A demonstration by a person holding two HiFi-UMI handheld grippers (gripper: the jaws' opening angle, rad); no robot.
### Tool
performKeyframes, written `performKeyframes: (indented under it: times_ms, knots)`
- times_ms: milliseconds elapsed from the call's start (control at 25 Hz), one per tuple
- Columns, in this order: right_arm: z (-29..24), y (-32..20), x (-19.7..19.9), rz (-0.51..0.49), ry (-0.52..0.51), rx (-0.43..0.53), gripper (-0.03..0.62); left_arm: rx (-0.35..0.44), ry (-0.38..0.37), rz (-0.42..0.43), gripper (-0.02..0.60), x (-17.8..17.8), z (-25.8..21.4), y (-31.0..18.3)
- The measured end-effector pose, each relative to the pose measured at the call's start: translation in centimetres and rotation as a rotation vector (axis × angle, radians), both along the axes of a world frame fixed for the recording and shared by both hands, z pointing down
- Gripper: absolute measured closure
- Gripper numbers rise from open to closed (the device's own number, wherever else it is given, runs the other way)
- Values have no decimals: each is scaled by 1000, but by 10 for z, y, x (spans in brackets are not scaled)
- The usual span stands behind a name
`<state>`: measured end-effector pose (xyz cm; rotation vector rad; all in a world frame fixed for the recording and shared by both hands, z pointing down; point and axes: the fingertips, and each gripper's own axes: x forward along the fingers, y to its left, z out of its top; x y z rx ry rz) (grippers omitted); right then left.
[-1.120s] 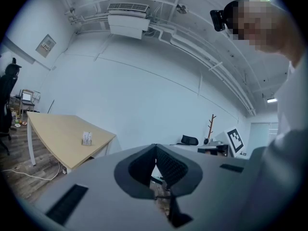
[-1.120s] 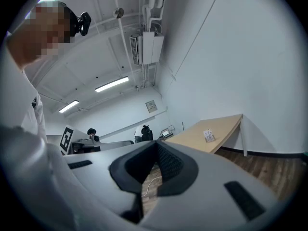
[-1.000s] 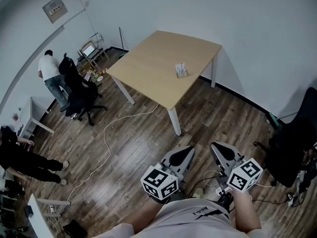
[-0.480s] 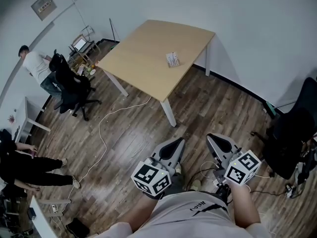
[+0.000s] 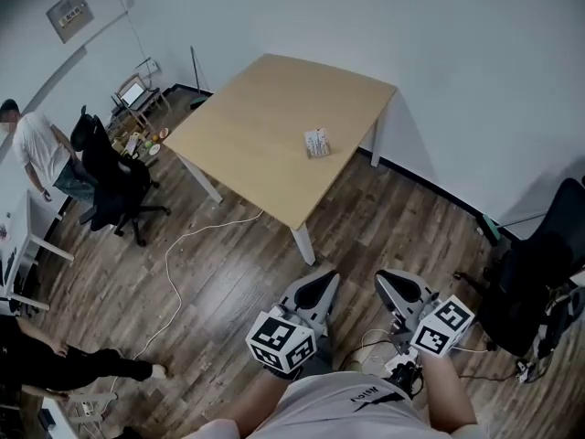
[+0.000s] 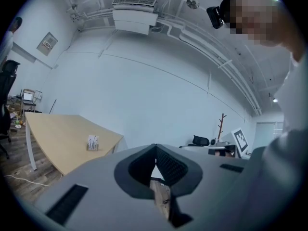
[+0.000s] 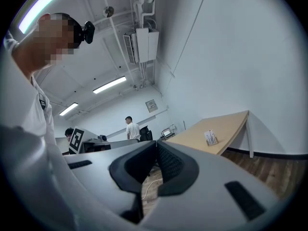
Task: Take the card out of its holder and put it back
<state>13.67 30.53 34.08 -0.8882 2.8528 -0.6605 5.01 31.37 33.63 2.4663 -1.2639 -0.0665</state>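
Observation:
A small card holder with a white card (image 5: 316, 142) stands on a light wooden table (image 5: 265, 126), near its right edge. It shows too in the left gripper view as the card holder (image 6: 92, 142) and in the right gripper view as the card holder (image 7: 210, 137). Both grippers are held close to my body, far from the table. My left gripper (image 5: 315, 293) is shut with nothing in it, jaws meeting at the tips (image 6: 155, 150). My right gripper (image 5: 395, 285) is shut and empty as well (image 7: 156, 147).
The floor is dark wood planks with a white cable (image 5: 178, 254) trailing from the table. A black office chair (image 5: 108, 181) and a person (image 5: 35, 149) are at the left. Another black chair (image 5: 535, 273) stands at the right. White walls lie behind the table.
The view has shifted: the table and card holder sit slightly lower and more to the left. The person at the left has walked further left. Both grippers stay shut near my body.

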Motion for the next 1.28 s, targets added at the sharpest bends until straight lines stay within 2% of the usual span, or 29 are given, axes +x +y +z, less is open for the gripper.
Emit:
performKeyframes:
  times_ms: [280,440,680,1000,1280]
  knots:
    - [-1,-82,-40,60,30,18,580,29,-7,23,568,-45,-2,-92]
    - [0,-113,-57,125,47,16,580,34,-1,20,568,-67,-1,-121]
    - [3,-153,-70,143,84,21,580,34,15,0,568,-83,1,-154]
    - [25,-222,-83,45,92,24,580,-12,-6,-38,568,-92,25,-213]
    - [52,-339,-78,-46,92,46,580,-11,3,-106,568,-82,49,-311]
